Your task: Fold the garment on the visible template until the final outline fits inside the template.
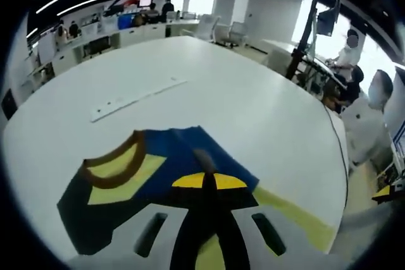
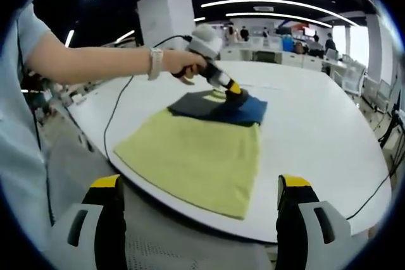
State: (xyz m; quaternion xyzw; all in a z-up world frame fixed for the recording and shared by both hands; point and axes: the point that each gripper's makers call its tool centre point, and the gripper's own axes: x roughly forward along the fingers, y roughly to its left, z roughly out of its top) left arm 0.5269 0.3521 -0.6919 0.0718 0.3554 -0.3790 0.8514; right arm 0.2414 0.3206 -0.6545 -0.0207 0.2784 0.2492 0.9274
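The left hand-held gripper (image 2: 239, 93), closed on the garment (image 2: 218, 107), should pull its edge toward 6 o'clock, flat over the yellow template (image 2: 196, 156); the right hand-held gripper (image 2: 199, 210) waits wide open, empty.

Garment (image 2: 218, 109) lies on the far end of the template (image 2: 190, 156), which sits on my table (image 2: 316, 131) by the near edge. Left gripper (image 2: 237, 93) rests on the garment. Right gripper (image 2: 199, 213) hangs off the table's near edge.

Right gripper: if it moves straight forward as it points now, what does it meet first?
Probably the near edge of the white table, then the yellow-green towel lying on it. The right gripper is open and off the table; depth is unclear, so this is a judgement.
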